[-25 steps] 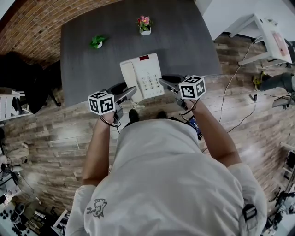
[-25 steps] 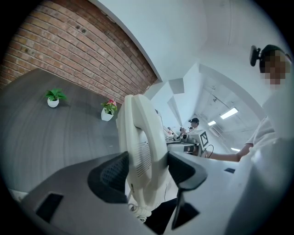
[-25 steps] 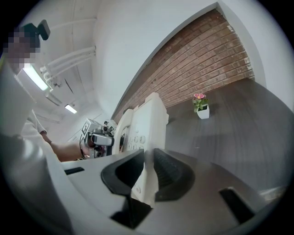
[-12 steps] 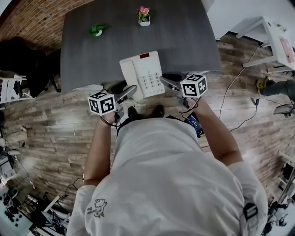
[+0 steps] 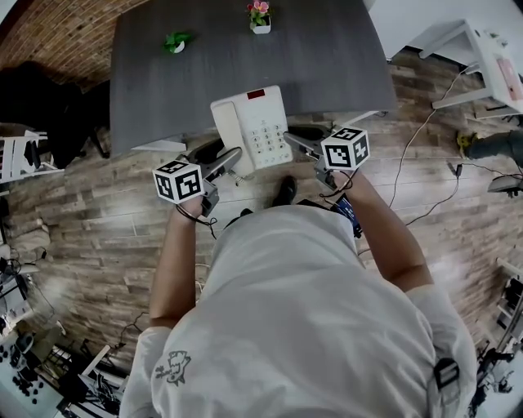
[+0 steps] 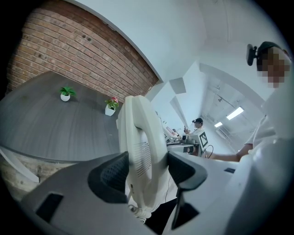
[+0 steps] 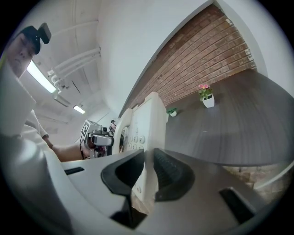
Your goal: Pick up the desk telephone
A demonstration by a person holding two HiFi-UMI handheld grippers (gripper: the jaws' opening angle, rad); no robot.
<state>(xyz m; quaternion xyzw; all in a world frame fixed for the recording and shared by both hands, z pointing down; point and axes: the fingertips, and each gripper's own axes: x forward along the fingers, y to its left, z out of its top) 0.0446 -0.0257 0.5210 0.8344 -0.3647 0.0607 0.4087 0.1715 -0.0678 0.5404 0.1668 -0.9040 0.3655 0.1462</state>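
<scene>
The big grey desk [image 5: 327, 57] stands by a brick wall, and the white desk telephone [image 5: 253, 122] is held over its near edge, partly past it. The left gripper [image 5: 222, 159] pinches the handset side with wide jaws, and the right gripper [image 5: 301, 140] pinches the thin keypad edge. Two small potted plants, one pink [image 5: 260, 16] and one green [image 5: 175, 41], sit far back on the desk.

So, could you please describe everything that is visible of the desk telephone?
The desk telephone is cream white, plastic by its look, with a handset in the cradle on its left, a keypad on its right and a dark red panel at the top. It is held face up over the near edge of the grey table. The left tool clamps the handset side, the right tool the keypad edge.
</scene>
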